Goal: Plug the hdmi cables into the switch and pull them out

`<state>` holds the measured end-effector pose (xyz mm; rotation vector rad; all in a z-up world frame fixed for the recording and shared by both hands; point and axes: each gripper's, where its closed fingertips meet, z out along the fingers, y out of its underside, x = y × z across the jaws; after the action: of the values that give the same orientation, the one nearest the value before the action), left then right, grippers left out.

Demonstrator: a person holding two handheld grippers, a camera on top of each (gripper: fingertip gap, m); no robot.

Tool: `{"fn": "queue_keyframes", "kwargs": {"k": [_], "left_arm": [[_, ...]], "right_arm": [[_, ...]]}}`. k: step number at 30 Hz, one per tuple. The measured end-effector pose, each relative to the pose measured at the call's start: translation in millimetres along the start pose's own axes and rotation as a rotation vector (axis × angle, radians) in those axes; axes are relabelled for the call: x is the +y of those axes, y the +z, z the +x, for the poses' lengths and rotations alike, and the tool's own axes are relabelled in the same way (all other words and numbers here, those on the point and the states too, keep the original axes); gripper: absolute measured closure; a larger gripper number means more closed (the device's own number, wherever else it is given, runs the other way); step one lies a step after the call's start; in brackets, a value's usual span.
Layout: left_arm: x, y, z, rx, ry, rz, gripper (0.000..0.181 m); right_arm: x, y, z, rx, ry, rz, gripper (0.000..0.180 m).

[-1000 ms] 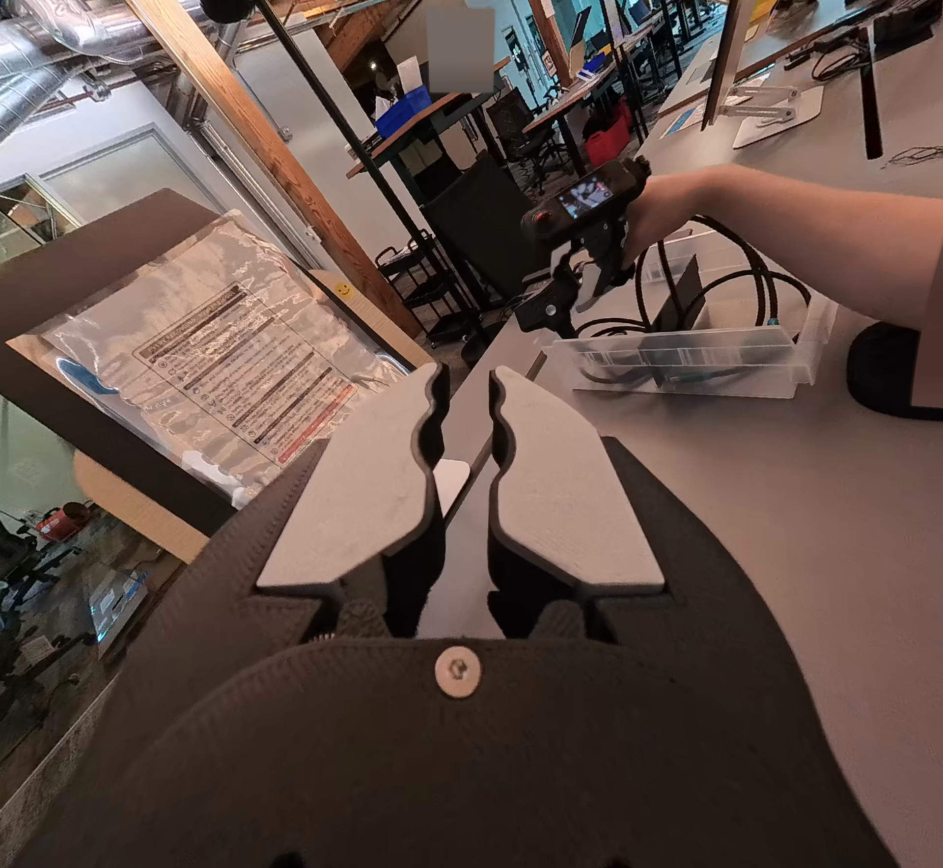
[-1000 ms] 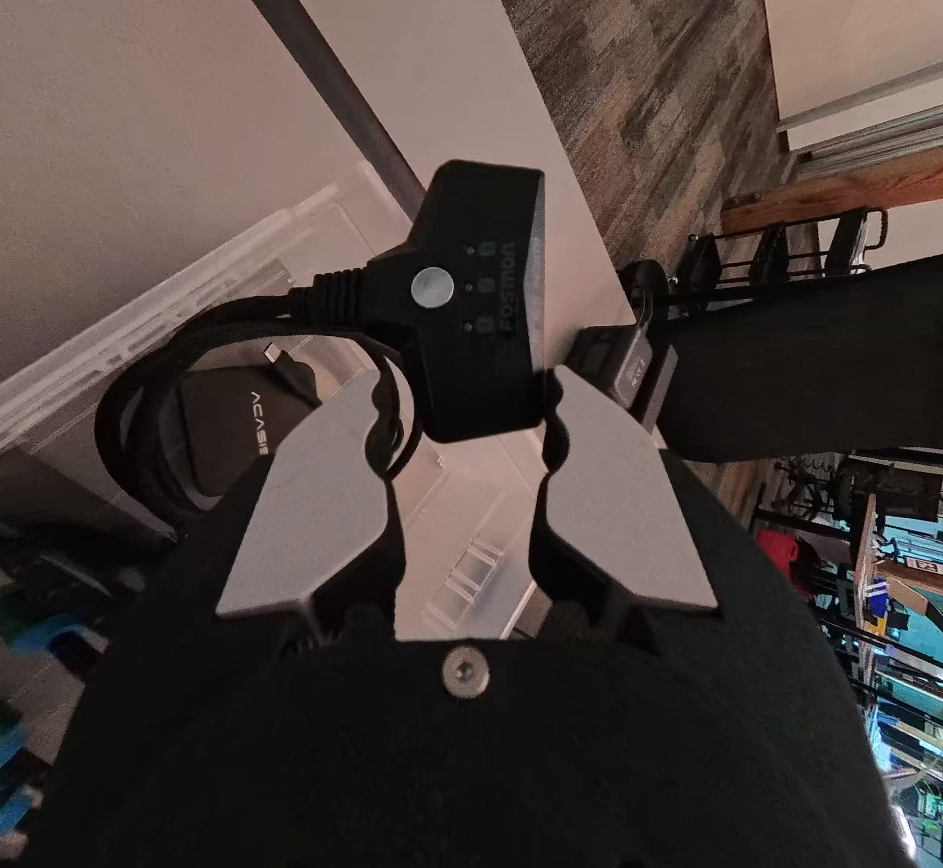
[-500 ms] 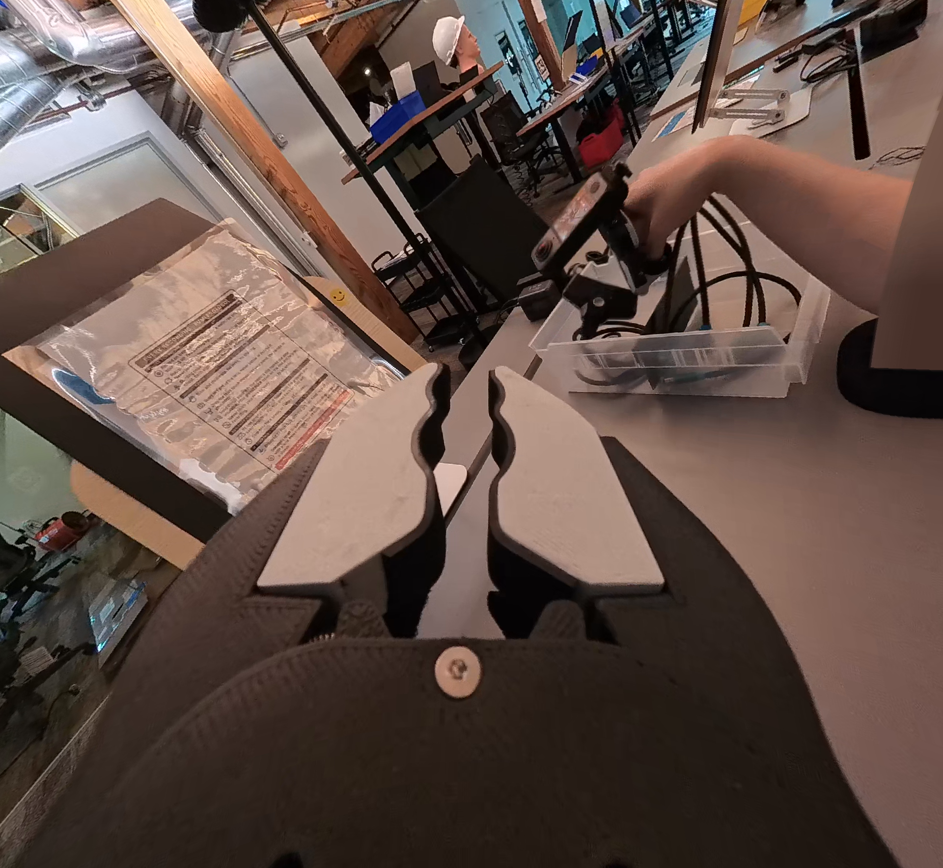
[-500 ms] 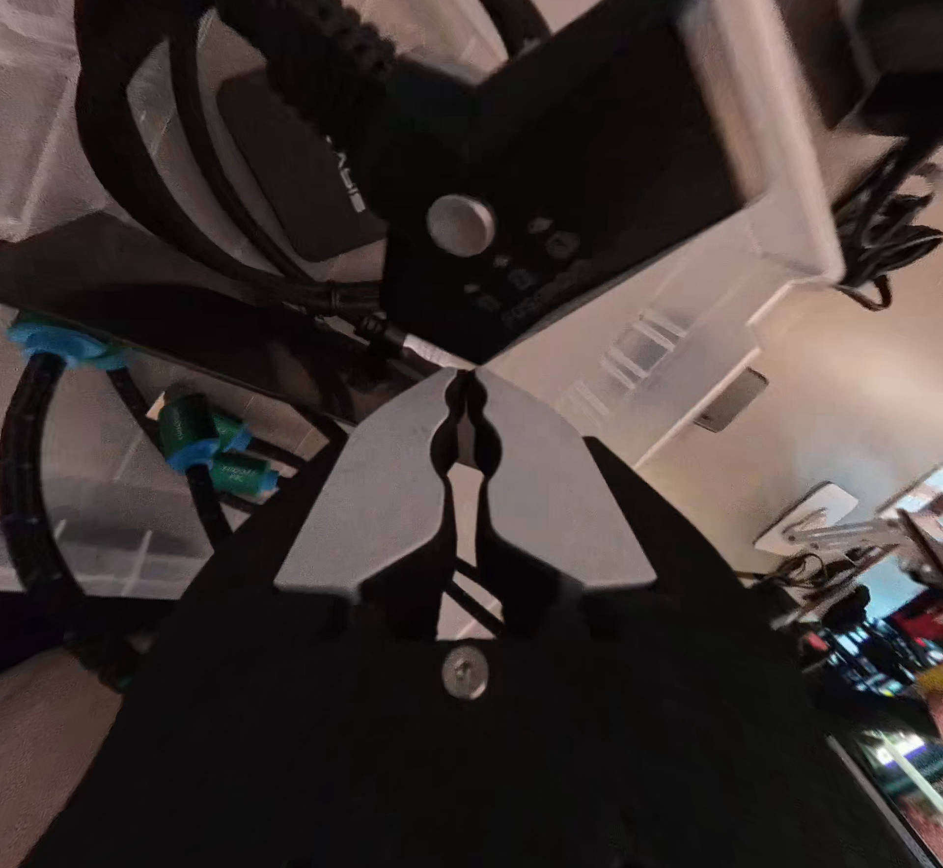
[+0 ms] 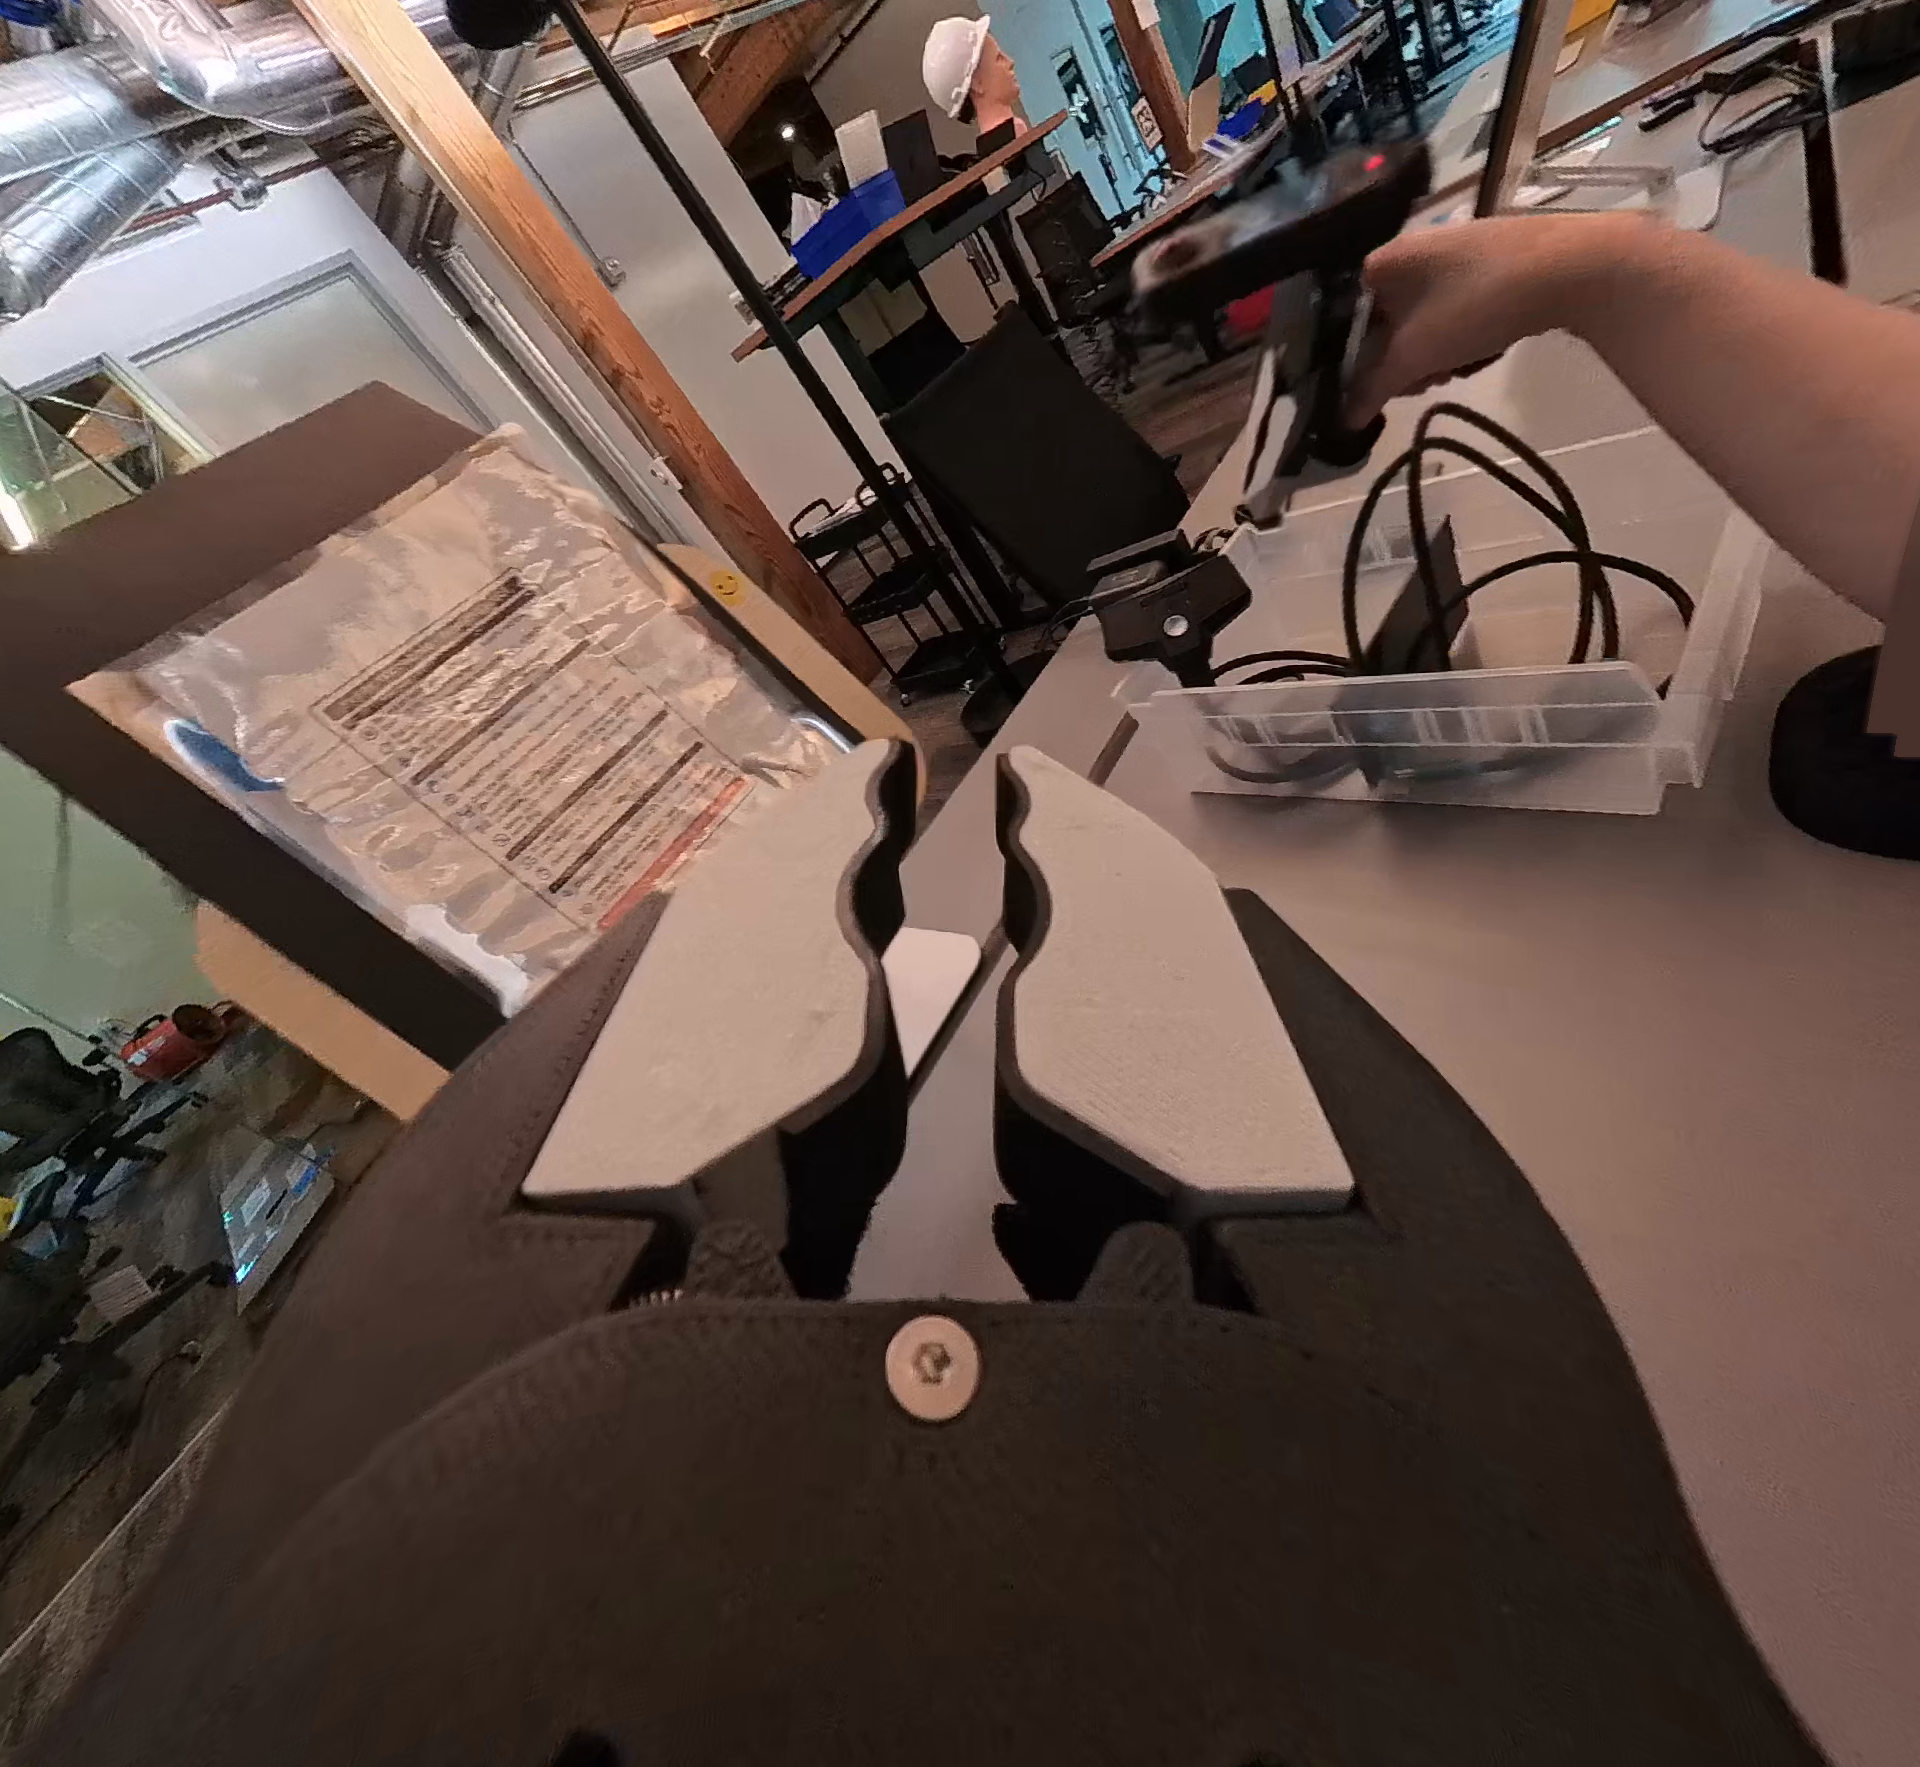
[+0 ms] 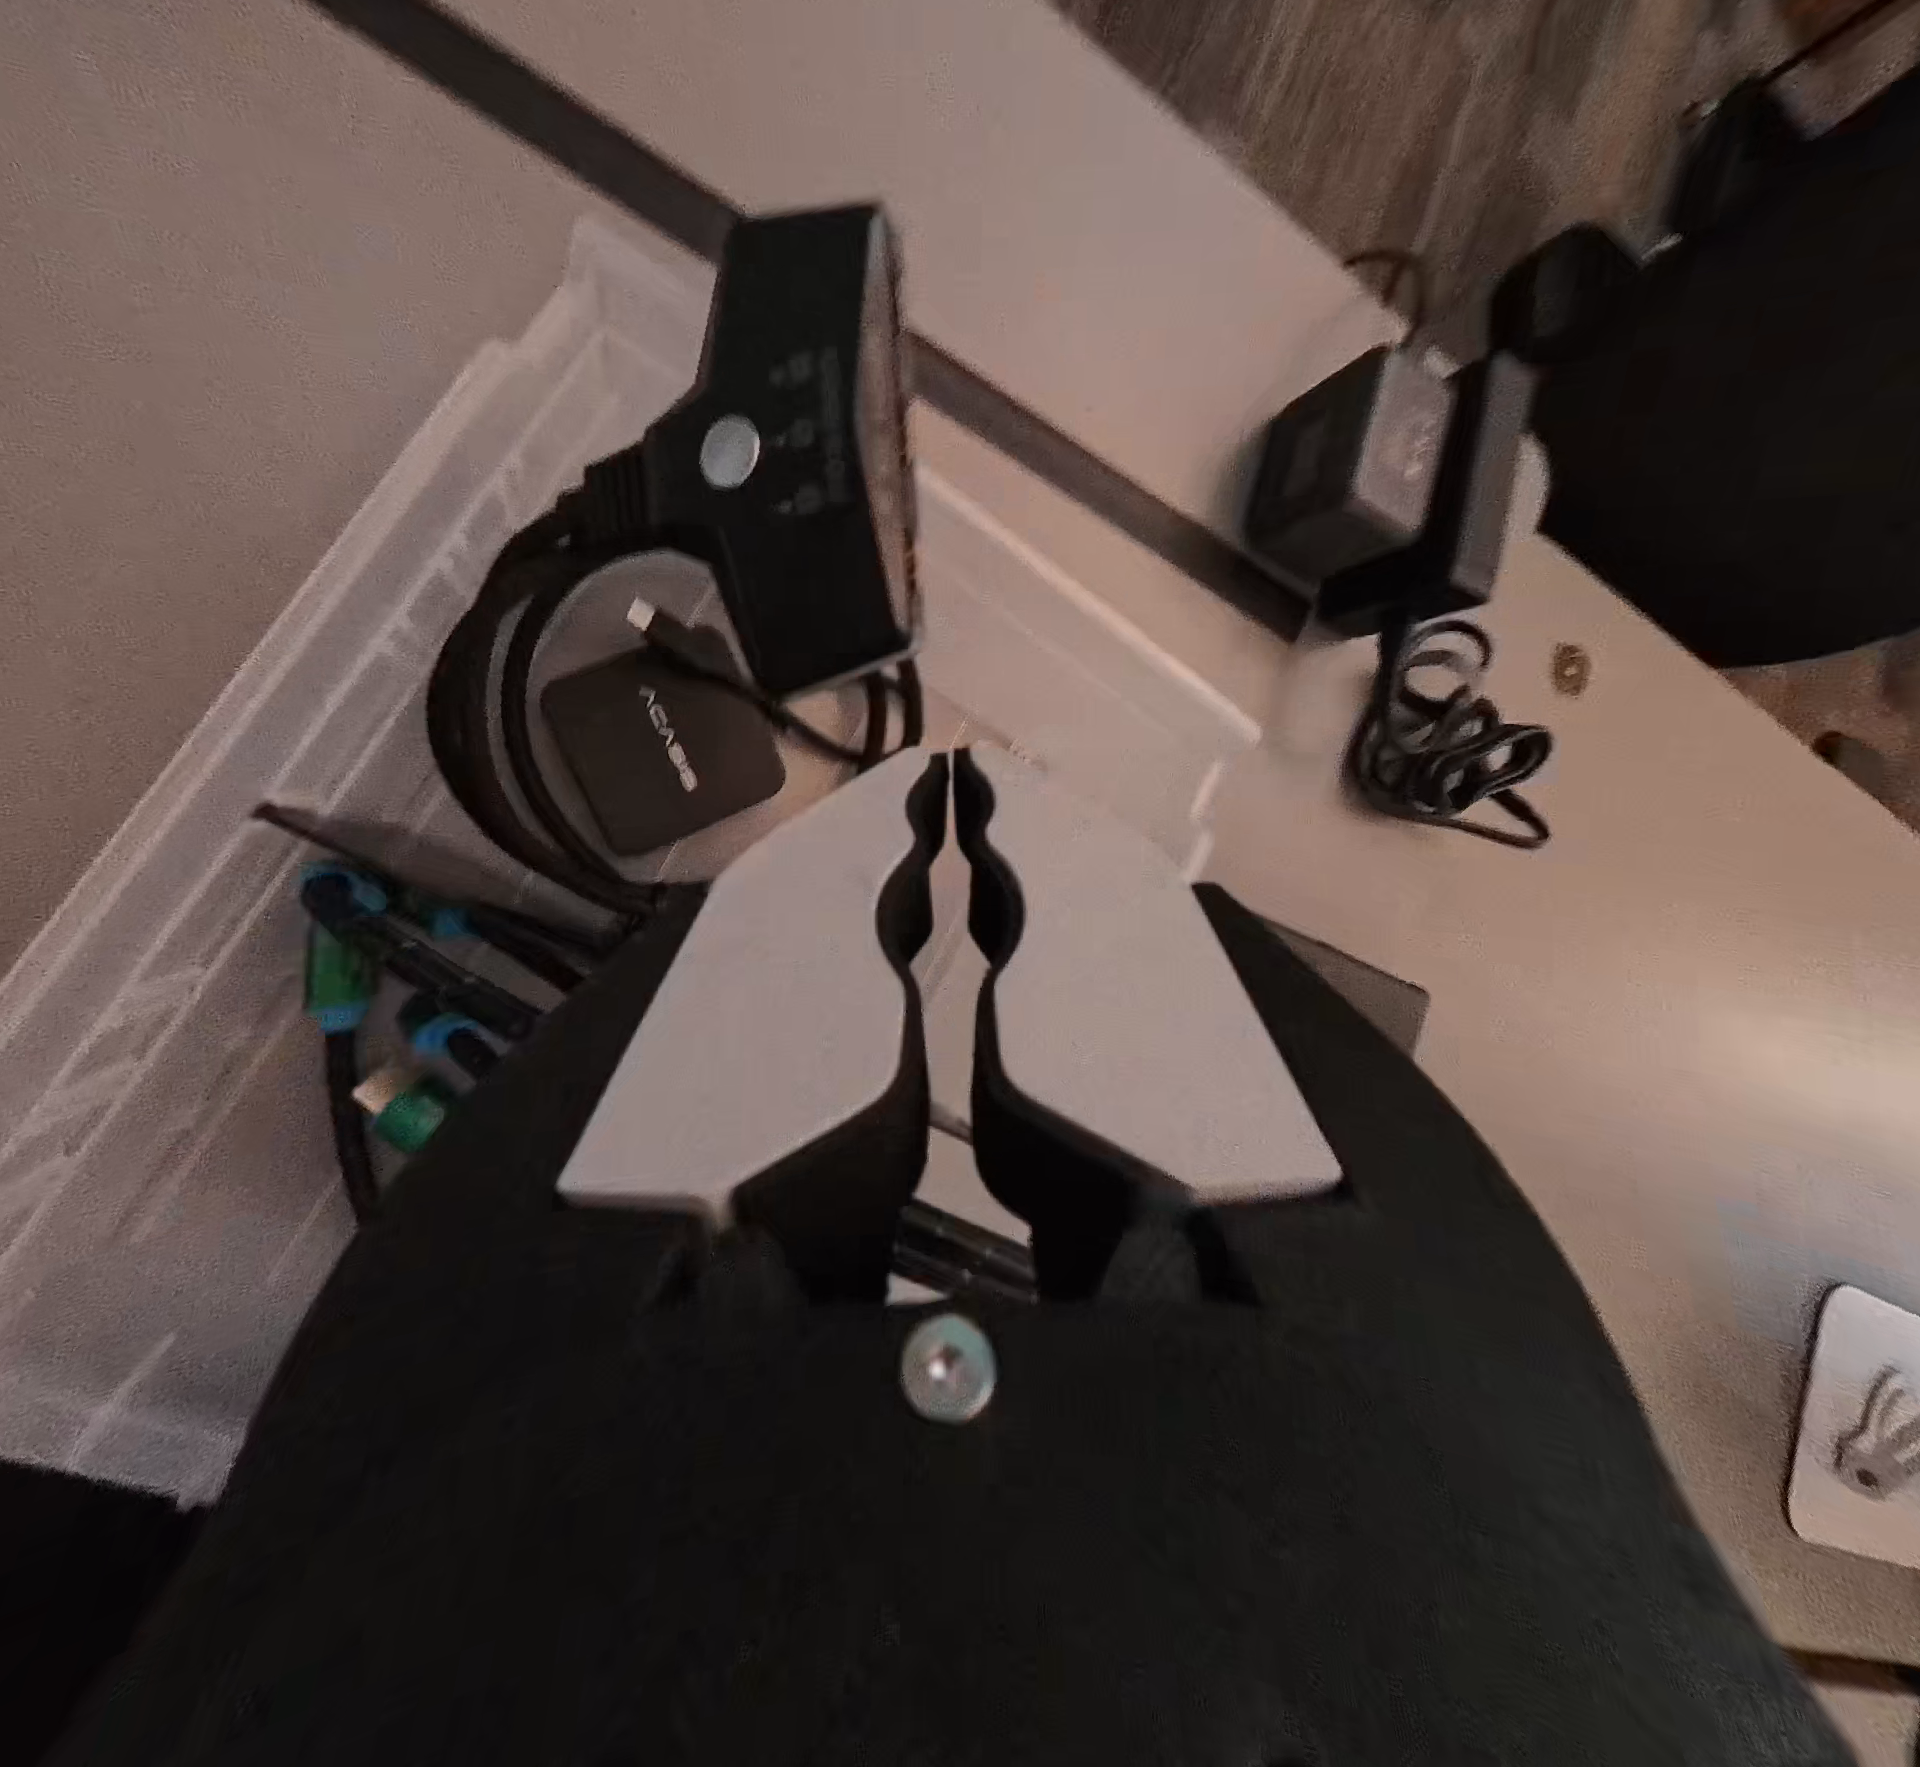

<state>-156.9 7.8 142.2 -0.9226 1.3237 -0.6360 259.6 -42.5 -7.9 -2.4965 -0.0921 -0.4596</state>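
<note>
The black HDMI switch (image 6: 810, 470) with a round silver button lies at the end of the clear plastic tray (image 6: 312, 595), over a coiled black cable. It also shows in the left wrist view (image 5: 1169, 611). HDMI cables with green and blue plugs (image 6: 343, 979) lie in the tray. My right gripper (image 6: 951, 761) is shut and empty, above the tray and short of the switch; a hand holds it up in the left wrist view (image 5: 1273, 470). My left gripper (image 5: 954, 782) is narrowly open and empty, over the grey table, well short of the tray (image 5: 1455, 761).
A small black box (image 6: 660, 761) lies in the tray. A black power adapter (image 6: 1382, 491) with a bundled cord (image 6: 1444, 761) sits near the table edge. A board bearing a plastic bag (image 5: 416, 730) stands left. A black round base (image 5: 1849, 782) is at right.
My right gripper let go of the switch, shut, and rose away from the tray. The switch now rests at the tray's end. My left gripper has not moved.
</note>
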Motion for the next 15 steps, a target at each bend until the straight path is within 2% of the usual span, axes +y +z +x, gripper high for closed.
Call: {"fn": "queue_keyframes", "kwargs": {"k": [3,6,8,11,12,13,14,15], "left_arm": [[0,-12,-25,-0.104,-0.042,-0.009,0.163],[10,-44,-82,-0.375,-0.17,-0.059,0.133],[26,-68,-105,-0.439,-0.278,-0.124,0.108],[67,-103,-125,-0.464,-0.478,-0.263,0.095],[86,-116,-131,-0.498,-0.53,-0.338,0.094],[107,-132,-138,-0.555,-0.574,-0.427,0.094],[131,-151,-145,-0.637,-0.616,-0.528,0.092],[154,-171,-151,-0.722,-0.656,-0.634,0.088]], "right_arm": [[-18,-46,34,0.162,0.113,0.24,0.17],[2,-83,55,0.19,0.281,0.34,0.148],[38,-86,59,0.156,0.41,0.261,0.13],[107,-72,53,0.052,0.532,0.035,0.127],[129,-66,49,0.023,0.603,-0.028,0.13],[148,-58,42,-0.01,0.702,-0.072,0.144],[162,-50,32,-0.059,0.799,-0.097,0.15],[169,-42,18,-0.137,0.861,-0.1,0.152]]}}
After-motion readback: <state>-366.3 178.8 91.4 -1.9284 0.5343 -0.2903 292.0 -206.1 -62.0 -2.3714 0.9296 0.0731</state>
